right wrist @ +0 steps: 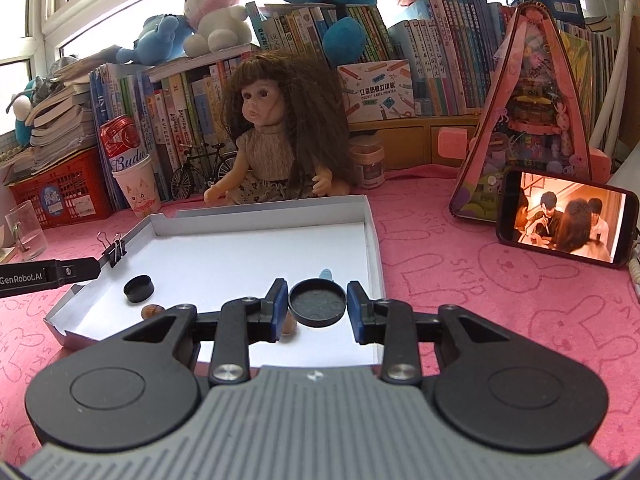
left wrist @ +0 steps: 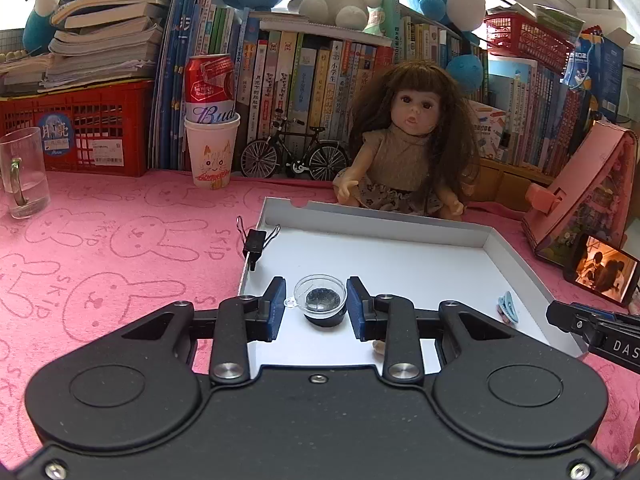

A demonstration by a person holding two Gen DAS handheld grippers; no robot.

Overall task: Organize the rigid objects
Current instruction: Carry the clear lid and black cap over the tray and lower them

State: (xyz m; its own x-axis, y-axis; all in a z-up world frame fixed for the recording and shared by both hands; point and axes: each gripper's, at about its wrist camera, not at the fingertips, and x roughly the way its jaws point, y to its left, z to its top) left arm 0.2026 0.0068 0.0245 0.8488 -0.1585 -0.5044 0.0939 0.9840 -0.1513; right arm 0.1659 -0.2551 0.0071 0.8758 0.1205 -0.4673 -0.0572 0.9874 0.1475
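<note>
A shallow white tray (left wrist: 400, 232) (right wrist: 256, 210) lies on the pink cloth. A small black jar (left wrist: 324, 306) (right wrist: 139, 288) with a clear inner cap stands on the tray floor near its left wall. My left gripper (left wrist: 317, 308) hovers just short of the jar, its blue pads a little apart and not pressing on it. Its finger (right wrist: 80, 271) shows from the side, ending before the jar. My right gripper (right wrist: 317, 308) is shut on a round black lid (right wrist: 317, 303), held above the tray's near right part.
A blue clip (left wrist: 508, 308) and small brown nuts (right wrist: 152, 311) lie in the tray. A binder clip (left wrist: 254, 240) grips its left wall. A doll (left wrist: 408, 152) sits behind, a phone (right wrist: 568, 220) and pink toy house (right wrist: 528, 120) to the right, a cup with a can (left wrist: 210, 152) and a glass mug (left wrist: 24, 176) to the left.
</note>
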